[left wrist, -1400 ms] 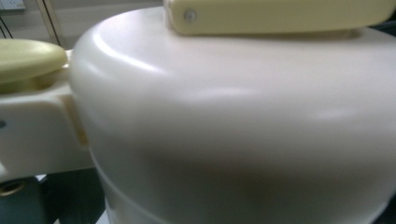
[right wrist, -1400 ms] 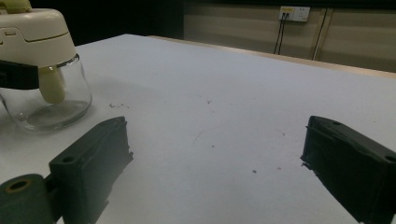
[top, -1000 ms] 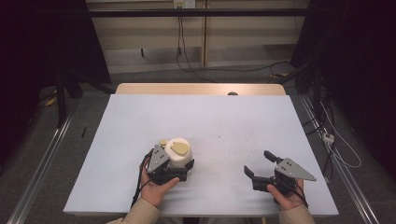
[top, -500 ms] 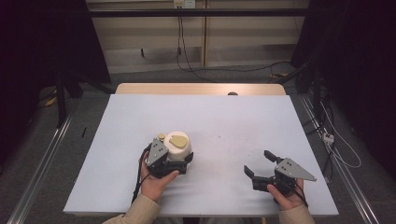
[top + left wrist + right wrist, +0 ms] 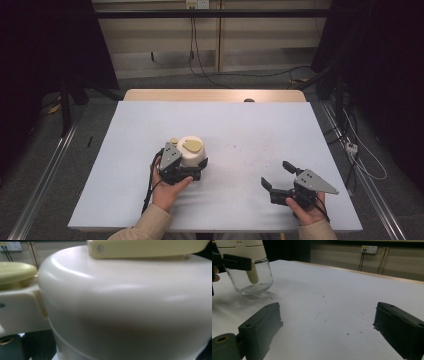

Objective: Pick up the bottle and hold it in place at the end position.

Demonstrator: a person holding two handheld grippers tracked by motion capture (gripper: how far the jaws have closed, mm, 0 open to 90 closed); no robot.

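Note:
A glass jar (image 5: 190, 147) with a cream lid and pale yellow fittings stands left of the table's middle. My left gripper (image 5: 192, 167) is shut on the jar at its lid. In the left gripper view the cream lid (image 5: 125, 302) sits right up against the camera and hides the jaws. The right gripper view shows the jar (image 5: 249, 277) at the far left, its clear glass base at the table and a black jaw across the lid. My right gripper (image 5: 276, 174) rests open near the front right edge, jaws wide apart (image 5: 327, 322) and holding nothing.
The table (image 5: 240, 125) has a pale blue-white top with a few small marks near its middle. A wooden strip (image 5: 215, 95) runs along its far edge. Cables lie on the floor to the right (image 5: 355, 150).
My left gripper has carried the jar a little farther from the person. The right gripper has stayed where it was.

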